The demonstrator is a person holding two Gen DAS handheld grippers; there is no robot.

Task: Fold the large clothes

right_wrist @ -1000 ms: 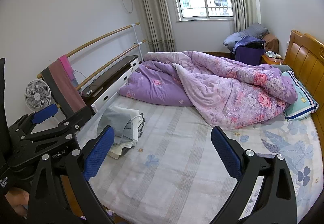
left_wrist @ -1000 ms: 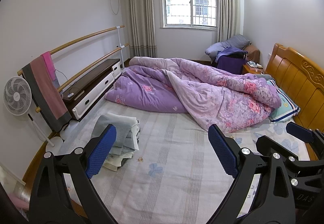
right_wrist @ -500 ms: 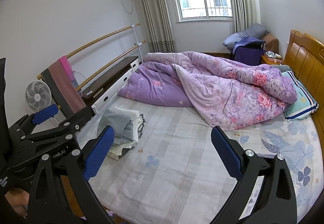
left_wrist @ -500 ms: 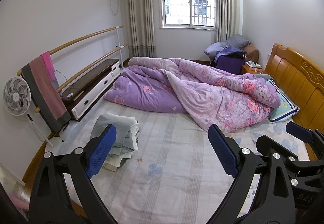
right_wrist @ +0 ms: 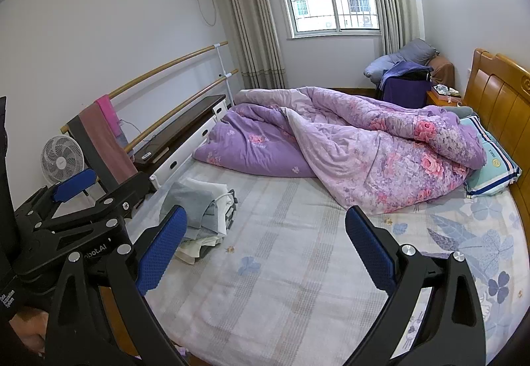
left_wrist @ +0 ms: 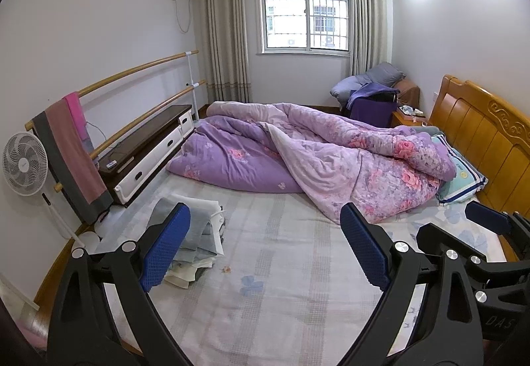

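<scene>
Holding both tools apart over the bed (left_wrist: 271, 270), left tool (left_wrist: 261, 250) and right tool (right_wrist: 265, 250) empty; I judge the clothes pile (left_wrist: 195, 233) soft, light, floppy, best pinched at an edge.

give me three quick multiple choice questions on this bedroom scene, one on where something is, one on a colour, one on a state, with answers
1. Where does the pile of grey and white clothes lie?
A. on the near left part of the bed with the pale checked sheet
B. on the wooden headboard
C. on the windowsill

2. What colour is the rumpled floral quilt?
A. green
B. purple and pink
C. orange

3. How do the left gripper and the right gripper stand?
A. both shut on cloth
B. one open, one shut
C. both open and holding nothing

Answers:
1 A, the pile sits on the sheet by the bed's left edge.
2 B, purple cloth with pink flowers.
3 C, each pair of blue pads stands wide apart with only bed sheet seen between.
</scene>
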